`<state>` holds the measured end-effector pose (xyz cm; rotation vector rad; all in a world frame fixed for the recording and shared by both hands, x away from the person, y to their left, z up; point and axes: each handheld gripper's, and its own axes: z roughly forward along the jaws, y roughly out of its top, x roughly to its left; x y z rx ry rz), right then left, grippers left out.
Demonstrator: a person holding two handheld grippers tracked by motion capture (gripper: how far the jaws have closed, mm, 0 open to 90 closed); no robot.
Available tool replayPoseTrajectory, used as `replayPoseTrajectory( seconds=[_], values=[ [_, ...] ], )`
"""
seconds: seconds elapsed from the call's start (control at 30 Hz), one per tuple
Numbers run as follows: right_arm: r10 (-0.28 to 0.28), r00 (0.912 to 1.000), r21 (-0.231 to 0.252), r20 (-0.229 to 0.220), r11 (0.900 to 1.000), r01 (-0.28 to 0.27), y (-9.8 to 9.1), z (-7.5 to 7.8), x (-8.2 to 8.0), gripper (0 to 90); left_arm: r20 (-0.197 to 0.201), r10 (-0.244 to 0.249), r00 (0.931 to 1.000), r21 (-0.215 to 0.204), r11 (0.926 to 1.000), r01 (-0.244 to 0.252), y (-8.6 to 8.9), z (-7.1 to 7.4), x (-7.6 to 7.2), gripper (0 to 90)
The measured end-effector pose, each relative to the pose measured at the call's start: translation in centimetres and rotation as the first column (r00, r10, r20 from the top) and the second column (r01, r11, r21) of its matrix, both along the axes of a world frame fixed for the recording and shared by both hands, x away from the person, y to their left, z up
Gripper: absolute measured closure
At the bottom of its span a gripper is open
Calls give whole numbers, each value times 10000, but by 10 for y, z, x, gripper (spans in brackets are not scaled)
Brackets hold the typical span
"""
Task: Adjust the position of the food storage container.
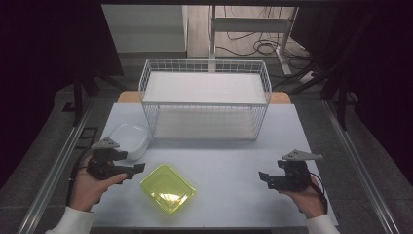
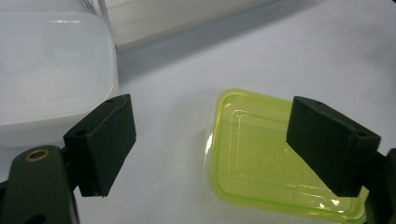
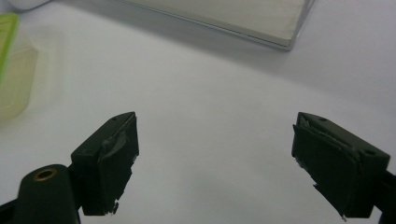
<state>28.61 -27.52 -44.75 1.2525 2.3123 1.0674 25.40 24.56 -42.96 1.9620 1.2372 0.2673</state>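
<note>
A yellow-green plastic container (image 1: pixel 168 188) lies on the white table near the front, between my two hands; it also fills the lower right of the left gripper view (image 2: pixel 261 154), and its edge appears at the left of the right gripper view (image 3: pixel 11 65). A clear white plastic container (image 1: pixel 129 139) sits behind my left hand (image 2: pixel 51 70). My left gripper (image 1: pixel 134 171) is open just left of the green container, nothing between its jaws (image 2: pixel 212 149). My right gripper (image 1: pixel 265 179) is open over bare table at the right (image 3: pixel 215 163), well apart from the green container.
A white wire basket (image 1: pixel 204 100) with two shelves stands at the back middle of the table (image 1: pixel 234 161); its base edge shows in the right gripper view (image 3: pixel 233 23). Cables and a desk leg lie on the floor beyond.
</note>
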Motion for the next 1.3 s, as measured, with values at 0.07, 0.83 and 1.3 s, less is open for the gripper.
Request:
replayPoseTrajectory(
  seconds=[0.07, 0.83, 1.3],
  values=[
    [89, 10000, -7, 41, 10000, -89, 2, 0, -1, 152, 34, -41, 10000, -28, 10000, 41, 2, 3, -3, 156],
    [491, 9987, -149, -113, 9987, -493, 10, -3, 4, 171, -1584, -740, 9846, 743, 9935, 866, 2, -27, -36, 248],
    [260, 9993, -234, -278, 9994, -267, 4, -7, 7, 171, -3032, -1582, 9397, 1347, 9691, 2066, -19, -53, -40, 607]
  ],
)
